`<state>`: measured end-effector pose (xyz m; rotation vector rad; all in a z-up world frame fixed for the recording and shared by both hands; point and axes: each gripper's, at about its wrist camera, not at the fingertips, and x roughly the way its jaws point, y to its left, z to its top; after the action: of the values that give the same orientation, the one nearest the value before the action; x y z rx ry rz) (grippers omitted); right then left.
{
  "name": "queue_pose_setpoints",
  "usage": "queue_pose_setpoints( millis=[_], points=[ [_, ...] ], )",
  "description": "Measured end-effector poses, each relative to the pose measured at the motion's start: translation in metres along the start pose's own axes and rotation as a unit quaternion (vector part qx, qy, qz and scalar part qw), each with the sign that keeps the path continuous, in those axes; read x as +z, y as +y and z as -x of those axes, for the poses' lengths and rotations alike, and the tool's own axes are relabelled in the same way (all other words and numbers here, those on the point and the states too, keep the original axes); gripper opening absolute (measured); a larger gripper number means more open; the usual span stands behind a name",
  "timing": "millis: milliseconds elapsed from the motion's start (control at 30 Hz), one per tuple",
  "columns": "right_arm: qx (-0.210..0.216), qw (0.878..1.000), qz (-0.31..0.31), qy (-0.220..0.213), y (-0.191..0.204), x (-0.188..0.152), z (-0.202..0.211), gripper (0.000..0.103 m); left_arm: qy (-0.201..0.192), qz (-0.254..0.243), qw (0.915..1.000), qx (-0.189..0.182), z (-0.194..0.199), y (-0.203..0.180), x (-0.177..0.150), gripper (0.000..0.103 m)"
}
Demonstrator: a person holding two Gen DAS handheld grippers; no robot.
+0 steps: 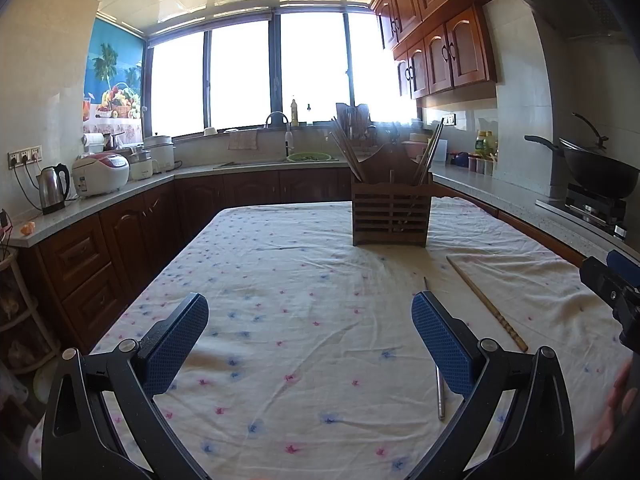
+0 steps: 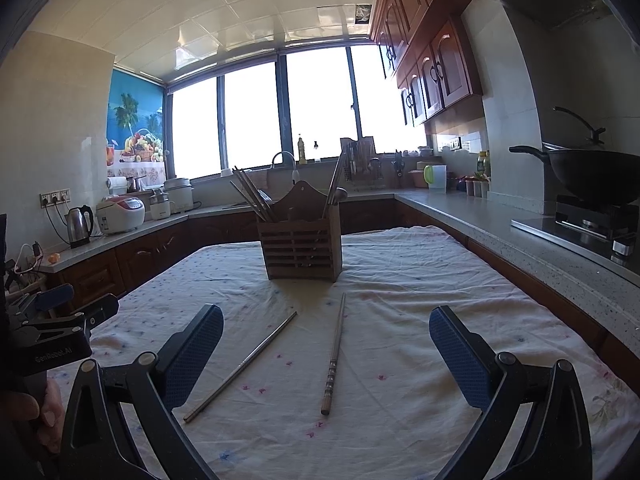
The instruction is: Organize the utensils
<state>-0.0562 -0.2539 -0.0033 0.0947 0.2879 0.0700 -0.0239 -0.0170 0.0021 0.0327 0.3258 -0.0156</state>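
Two chopsticks lie loose on the tablecloth (image 2: pixel 400 280), both on your side of the wooden holder (image 2: pixel 300 248), which already has chopsticks standing in its left and right compartments. Metal chopstick (image 2: pixel 242 366): long axis runs diagonally, far tip aimed toward the holder, near end swung toward your left. Wooden chopstick (image 2: pixel 333 354): nearly straight fore-and-aft, thin tip toward the holder, carved thick end toward you. The two are apart, splayed in a narrow V that closes toward the holder.

Right gripper (image 2: pixel 326 338): fingers spread wide, nothing between them, hovering above the cloth. Both sticks fall inside its span; the wooden one sits closest to centre. Left gripper (image 1: pixel 310 330): also spread and empty, offset to the left of the holder; in its view the metal stick passes under its right finger (image 1: pixel 440 344) and the wooden one lies further right.

Judgement: your right hand is better placed. Its fingers close across the wooden stick's axis, so a descent onto mid-shaft should need little wrist rotation.
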Motion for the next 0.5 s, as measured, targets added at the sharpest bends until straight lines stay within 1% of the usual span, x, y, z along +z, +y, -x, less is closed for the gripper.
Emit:
queue_pose_setpoints(
  millis=[500],
  points=[
    [0.0,1.0,-0.002,0.0,-0.0006,-0.0006,0.0003,0.103,0.002,0.0,1.0,-0.002,0.0011,-0.0016,0.0002,0.103]
  ],
)
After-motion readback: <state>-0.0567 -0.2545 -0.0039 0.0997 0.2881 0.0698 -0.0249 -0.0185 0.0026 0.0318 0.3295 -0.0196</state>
